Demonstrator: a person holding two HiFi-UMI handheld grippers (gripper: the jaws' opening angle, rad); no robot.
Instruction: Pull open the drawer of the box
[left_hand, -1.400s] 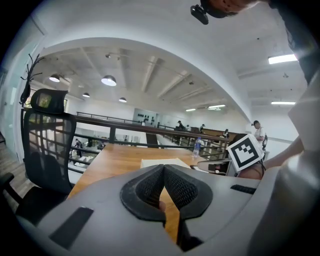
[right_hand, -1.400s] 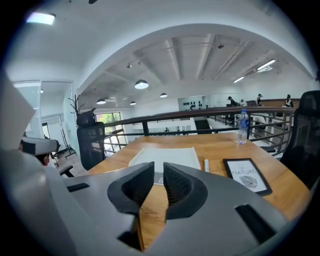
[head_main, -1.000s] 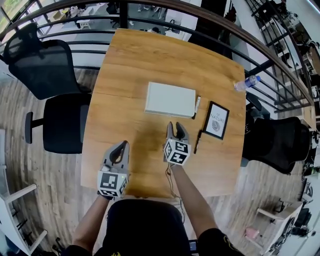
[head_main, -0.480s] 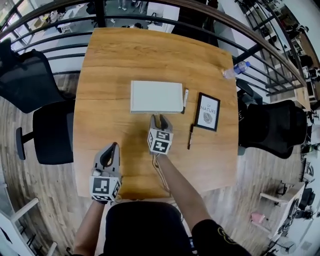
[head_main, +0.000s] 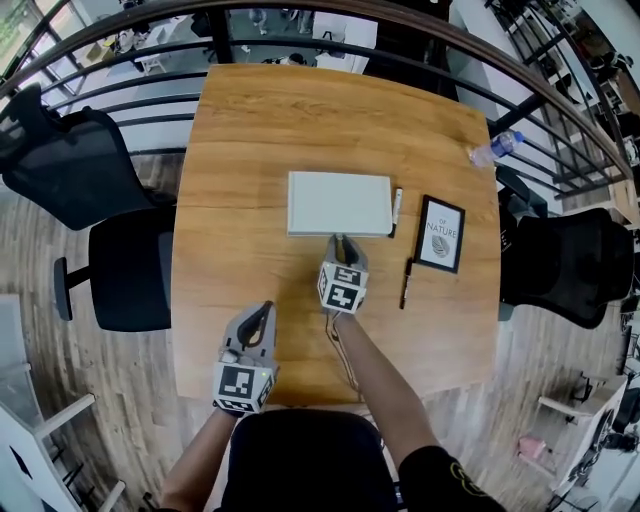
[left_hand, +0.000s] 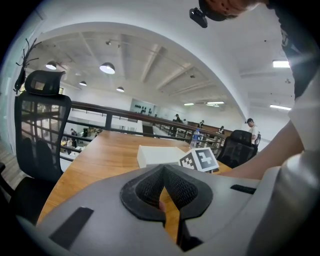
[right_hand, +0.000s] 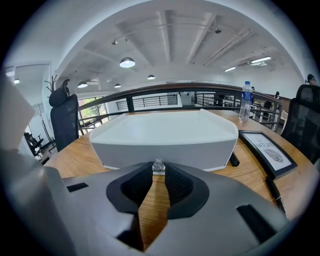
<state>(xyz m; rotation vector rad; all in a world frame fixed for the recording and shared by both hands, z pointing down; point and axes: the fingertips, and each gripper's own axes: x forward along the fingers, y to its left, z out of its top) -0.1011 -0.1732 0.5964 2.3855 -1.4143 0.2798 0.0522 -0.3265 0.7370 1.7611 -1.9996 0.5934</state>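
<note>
A flat white box (head_main: 338, 203) lies in the middle of the wooden table (head_main: 250, 120). In the right gripper view its front wall (right_hand: 165, 150) fills the middle, with a small clear drawer knob (right_hand: 158, 166) at its lower edge. My right gripper (head_main: 344, 240) reaches the box's near side. Its jaws are closing, and the knob sits between the tips of my right gripper (right_hand: 158, 170), touched on both sides. My left gripper (head_main: 265, 308) hovers low over the table's near left, apart from the box (left_hand: 157, 155). The left gripper (left_hand: 162, 170) is shut with nothing in it.
Right of the box lie a marker (head_main: 396, 210), a black-framed picture (head_main: 440, 233) and a black pen (head_main: 406, 282). A water bottle (head_main: 495, 150) lies at the far right corner. Black office chairs (head_main: 125, 265) (head_main: 565, 270) flank the table, and a railing (head_main: 330, 20) runs behind it.
My right gripper has moved forward to the box's front and its jaws have narrowed around the knob. The left gripper has stayed near the table's front edge.
</note>
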